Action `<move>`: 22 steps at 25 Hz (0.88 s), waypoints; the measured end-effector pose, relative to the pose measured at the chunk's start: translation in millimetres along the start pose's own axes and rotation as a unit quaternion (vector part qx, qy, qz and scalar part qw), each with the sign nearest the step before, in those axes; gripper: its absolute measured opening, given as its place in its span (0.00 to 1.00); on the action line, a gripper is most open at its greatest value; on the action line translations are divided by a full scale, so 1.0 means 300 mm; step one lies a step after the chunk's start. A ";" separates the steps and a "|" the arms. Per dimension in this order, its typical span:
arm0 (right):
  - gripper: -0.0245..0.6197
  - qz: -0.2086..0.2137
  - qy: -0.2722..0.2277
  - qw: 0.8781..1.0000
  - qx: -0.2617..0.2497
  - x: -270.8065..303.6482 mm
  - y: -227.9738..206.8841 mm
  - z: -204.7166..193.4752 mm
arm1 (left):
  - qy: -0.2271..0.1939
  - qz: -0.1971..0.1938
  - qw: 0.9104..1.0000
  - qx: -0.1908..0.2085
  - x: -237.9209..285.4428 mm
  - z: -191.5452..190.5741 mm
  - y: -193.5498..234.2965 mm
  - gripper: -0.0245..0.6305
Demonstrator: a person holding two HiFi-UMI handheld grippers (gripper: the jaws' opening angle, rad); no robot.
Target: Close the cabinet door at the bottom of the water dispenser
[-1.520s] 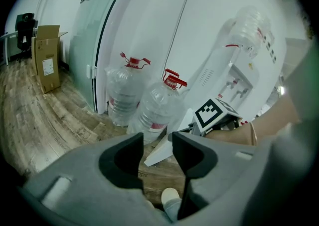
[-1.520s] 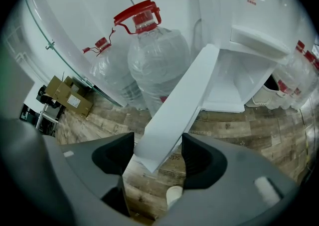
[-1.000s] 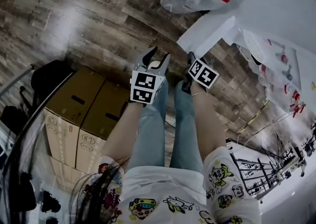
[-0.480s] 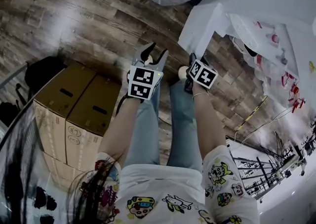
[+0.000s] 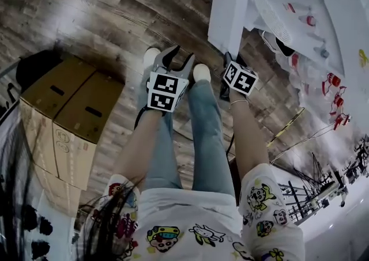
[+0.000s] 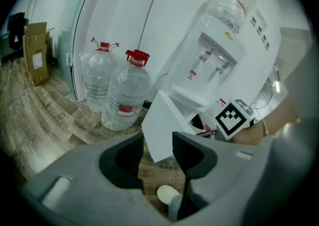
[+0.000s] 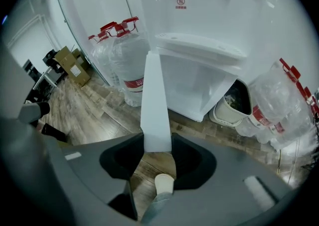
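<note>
Logged cabinet door (image 5: 228, 21) ajar, upper centre of head view — upright free edge just beyond right gripper (image 5: 230, 61), the nearer. Noted its jaws just been closing, parted and unclamped, edge facing their gap; left gripper (image 5: 180, 58) released, empty.

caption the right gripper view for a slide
Right gripper, jaws just narrowing, empty, faces edge-on the open white cabinet door

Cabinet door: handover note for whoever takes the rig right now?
Left gripper: jaws apart, empty, clear of the door.
Right gripper: jaws apart and have just been closing, with the cabinet door edge lined up between them; contact unclear.
Cabinet door: wide open at the base of the water dispenser.
Done: right gripper lined up at the edge.
Left: swing the door shut.
</note>
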State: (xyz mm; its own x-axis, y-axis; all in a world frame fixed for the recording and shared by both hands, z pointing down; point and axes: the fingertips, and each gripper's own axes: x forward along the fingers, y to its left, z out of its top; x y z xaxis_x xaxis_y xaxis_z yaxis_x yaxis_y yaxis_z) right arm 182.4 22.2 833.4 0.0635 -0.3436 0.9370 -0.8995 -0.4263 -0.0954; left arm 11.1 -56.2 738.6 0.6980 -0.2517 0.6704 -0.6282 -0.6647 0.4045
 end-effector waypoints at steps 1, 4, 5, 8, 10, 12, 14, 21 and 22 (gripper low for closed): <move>0.32 0.001 0.000 1.000 -0.011 -0.003 -0.020 0.004 | -0.002 0.003 1.000 -0.004 0.008 -0.006 -0.020 0.31; 0.32 0.011 -0.002 0.999 -0.031 -0.007 -0.061 0.002 | -0.012 0.012 1.000 -0.011 0.026 -0.019 -0.070 0.31; 0.32 0.013 -0.003 0.999 -0.039 -0.008 -0.074 0.001 | -0.017 0.014 1.000 -0.013 0.032 -0.021 -0.083 0.31; 0.32 0.014 -0.002 0.998 -0.069 -0.012 -0.125 0.006 | -0.029 0.020 0.999 -0.019 0.057 -0.024 -0.129 0.31; 0.32 0.019 0.000 0.996 -0.086 -0.012 -0.164 0.013 | -0.033 0.024 0.999 -0.025 0.078 -0.030 -0.161 0.31; 0.32 0.022 0.000 0.994 -0.103 -0.007 -0.203 0.030 | -0.039 0.030 0.998 -0.032 0.103 -0.031 -0.187 0.31; 0.32 0.023 0.000 0.993 -0.119 -0.007 -0.242 0.045 | -0.044 0.032 0.998 -0.040 0.124 -0.033 -0.215 0.31; 0.33 0.016 -0.017 0.988 -0.156 -0.015 -0.348 0.093 | -0.044 0.022 0.998 -0.041 0.200 -0.034 -0.300 0.31; 0.33 0.015 -0.017 0.987 -0.156 -0.015 -0.357 0.095 | -0.044 0.024 0.998 -0.042 0.204 -0.032 -0.301 0.31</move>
State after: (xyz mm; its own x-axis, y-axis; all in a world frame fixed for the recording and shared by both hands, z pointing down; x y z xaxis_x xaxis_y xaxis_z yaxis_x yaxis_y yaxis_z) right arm 290.9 45.5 829.9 0.0438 -0.3829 0.9227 -0.9904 -0.1379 -0.0102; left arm 107.2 -4.8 749.1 0.6915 -0.3451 0.6346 -0.6856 -0.5902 0.4261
